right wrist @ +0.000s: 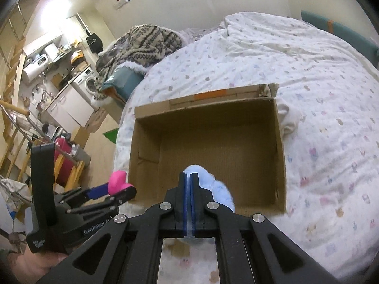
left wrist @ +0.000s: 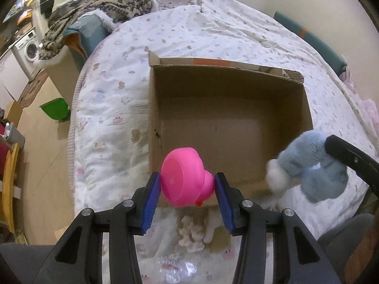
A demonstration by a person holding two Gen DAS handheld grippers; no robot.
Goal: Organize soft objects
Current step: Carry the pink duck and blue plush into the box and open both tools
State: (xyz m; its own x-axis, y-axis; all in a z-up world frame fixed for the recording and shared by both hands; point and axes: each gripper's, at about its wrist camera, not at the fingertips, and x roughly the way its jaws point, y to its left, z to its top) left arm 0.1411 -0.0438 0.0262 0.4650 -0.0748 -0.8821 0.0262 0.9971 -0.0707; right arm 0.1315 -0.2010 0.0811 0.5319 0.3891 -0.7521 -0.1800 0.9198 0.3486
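Note:
An open, empty cardboard box [left wrist: 296, 90] lies on the bed; it also shows in the right wrist view [right wrist: 280, 146]. My left gripper [left wrist: 187, 182] is shut on a pink rubber duck [left wrist: 182, 177], held over the box's near left edge; the duck also shows in the right wrist view [right wrist: 117, 181]. My right gripper [right wrist: 188, 177] is shut on a light blue plush toy [right wrist: 219, 189], held above the box's near edge. In the left wrist view the plush [left wrist: 312, 165] hangs at the box's near right corner.
The bed has a white patterned duvet [left wrist: 213, 28]. A knitted blanket [left wrist: 101, 4] is piled at its far left. A small pale plush [left wrist: 191, 234] lies below my left gripper. A green bin [left wrist: 55, 111] stands on the floor at left. A white cloth [right wrist: 287, 118] lies right of the box.

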